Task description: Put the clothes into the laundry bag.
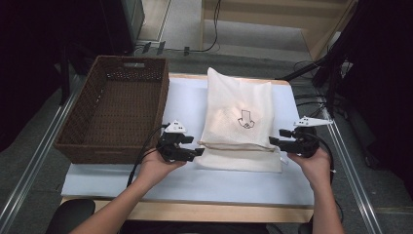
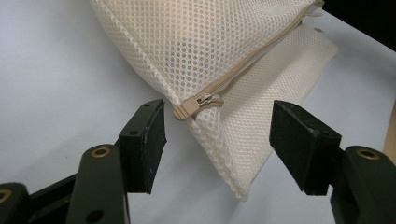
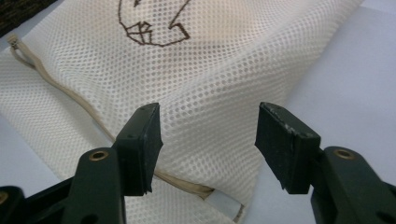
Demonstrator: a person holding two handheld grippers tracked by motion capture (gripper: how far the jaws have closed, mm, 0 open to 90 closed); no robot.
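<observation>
Gripper on your left sits with its jaws spread at the near left corner of the mesh bag, and nothing is pinched yet; in the left gripper view the zipper pull lies just ahead, between the two pads. The bag lies flat on the white surface, its zipper edge toward you, a folded layer of mesh showing beneath it. Your right gripper is likewise spread wide, its jaws straddling the near right corner of the bag without touching it.

By my reading you are lined up for a two-corner grab, so the grasp, the lift and any move are all left to do. To the left, the brown wicker basket stands beside the bag, close to your left hand; its near wall is what you would have to clear.
</observation>
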